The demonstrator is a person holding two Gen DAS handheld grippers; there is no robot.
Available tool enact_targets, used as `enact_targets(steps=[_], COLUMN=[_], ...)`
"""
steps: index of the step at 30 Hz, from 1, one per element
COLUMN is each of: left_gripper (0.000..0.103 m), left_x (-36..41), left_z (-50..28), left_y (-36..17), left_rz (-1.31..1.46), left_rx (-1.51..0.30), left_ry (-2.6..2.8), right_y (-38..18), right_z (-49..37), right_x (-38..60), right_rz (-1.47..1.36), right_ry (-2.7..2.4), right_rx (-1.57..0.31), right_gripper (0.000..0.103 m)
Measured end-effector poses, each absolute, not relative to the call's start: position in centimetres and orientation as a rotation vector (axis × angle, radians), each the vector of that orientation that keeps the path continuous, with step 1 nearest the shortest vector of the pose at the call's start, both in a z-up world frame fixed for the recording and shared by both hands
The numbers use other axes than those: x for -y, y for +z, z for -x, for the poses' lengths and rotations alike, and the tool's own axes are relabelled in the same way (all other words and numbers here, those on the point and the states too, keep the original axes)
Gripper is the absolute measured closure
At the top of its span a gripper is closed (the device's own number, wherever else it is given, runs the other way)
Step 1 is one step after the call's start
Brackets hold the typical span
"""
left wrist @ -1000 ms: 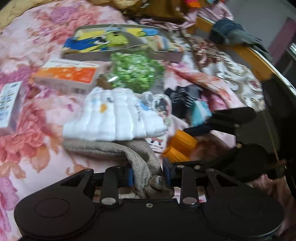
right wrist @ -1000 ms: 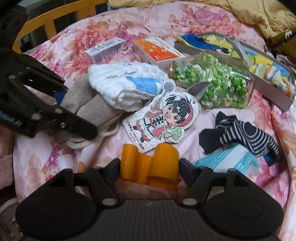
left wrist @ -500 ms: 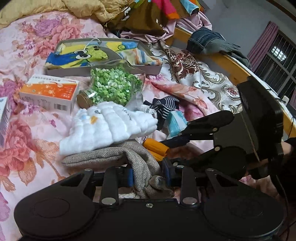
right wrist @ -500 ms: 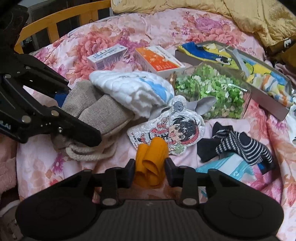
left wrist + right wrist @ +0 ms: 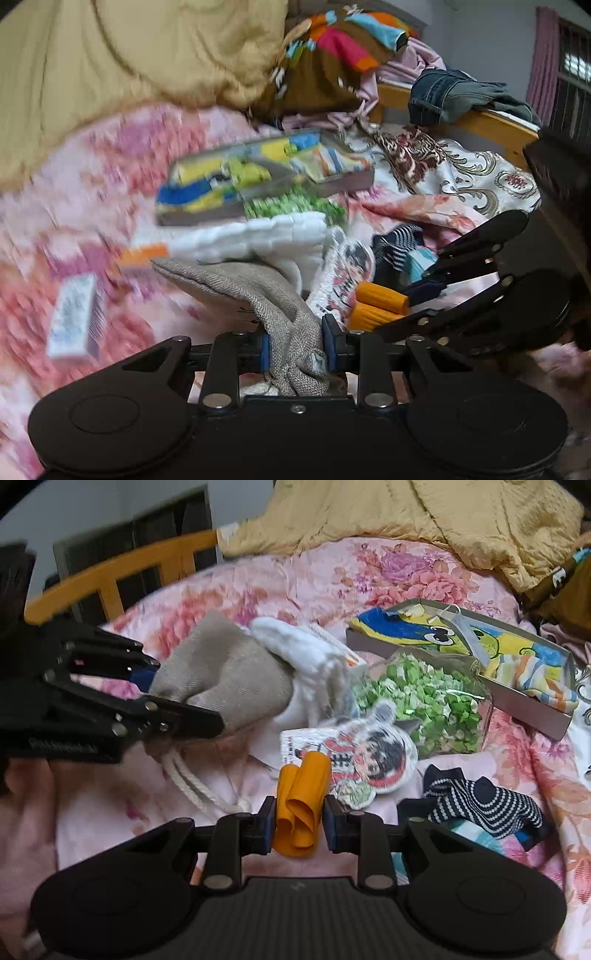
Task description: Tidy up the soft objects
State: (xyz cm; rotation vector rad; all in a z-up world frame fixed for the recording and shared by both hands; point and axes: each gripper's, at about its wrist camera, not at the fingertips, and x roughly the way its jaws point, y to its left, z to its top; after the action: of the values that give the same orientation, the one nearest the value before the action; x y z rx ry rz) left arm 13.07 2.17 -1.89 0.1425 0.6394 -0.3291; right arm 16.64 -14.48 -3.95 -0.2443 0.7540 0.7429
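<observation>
A grey drawstring bag (image 5: 258,291) hangs lifted off the pink floral bedspread (image 5: 295,583), with my left gripper (image 5: 295,343) shut on its gathered mouth. In the right wrist view the bag (image 5: 221,679) bulges beyond the left gripper (image 5: 181,698), its white cord trailing down. My right gripper (image 5: 299,823) has its jaws closing on a rolled orange soft piece (image 5: 303,786), and the pads press its sides. That orange piece (image 5: 380,295) also shows in the left wrist view, held just right of the bag. A white quilted cloth (image 5: 306,657) leans on the bag.
A cartoon-figure pouch (image 5: 369,760), a jar of green paper bits (image 5: 424,701), a striped sock (image 5: 480,805) and a flat box of colourful towels (image 5: 480,646) lie ahead. A small white carton (image 5: 74,317) is at left. A yellow quilt (image 5: 406,517) and a wooden rail (image 5: 110,568) border the bed.
The right jaws went from wide around the orange piece to squeezing it. Both grippers rose, lifting the bag and the orange piece; the white cloth tipped back.
</observation>
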Motion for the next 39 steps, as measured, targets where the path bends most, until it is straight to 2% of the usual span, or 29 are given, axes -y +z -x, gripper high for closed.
enact_targets(steps=[4, 10, 18, 31, 39], left_gripper=[0.074, 0.074, 0.074, 0.074, 0.073], left_x=[-2.0, -2.8, -2.4, -3.1, -4.2], left_z=[-12.4, -12.8, -11.3, -11.7, -16.0], left_y=[-1.2, -0.9, 0.1, 0.9, 2.1], left_rz=[-0.184, -0.086, -0.1, -0.045, 0.018], left_rx=[-0.559, -0.57, -0.422, -0.381, -0.342], left_ry=[-0.303, -0.311, -0.338, -0.303, -0.276], right_y=[-3.4, -2.6, -1.4, -0.1, 0.9], right_z=[-16.9, -16.7, -16.5, -16.2, -18.3], right_x=[15.0, 15.4, 16.6, 17.4, 16.0], right_rz=[0.189, 0.146, 0.044, -0.026, 0.011], right_ry=[0.748, 0.746, 0.794, 0.782, 0.728], right_rx=[-0.73, -0.667, -0.583, -0.477, -0.437], right_gripper=[0.074, 0.074, 0.074, 0.07, 0.07])
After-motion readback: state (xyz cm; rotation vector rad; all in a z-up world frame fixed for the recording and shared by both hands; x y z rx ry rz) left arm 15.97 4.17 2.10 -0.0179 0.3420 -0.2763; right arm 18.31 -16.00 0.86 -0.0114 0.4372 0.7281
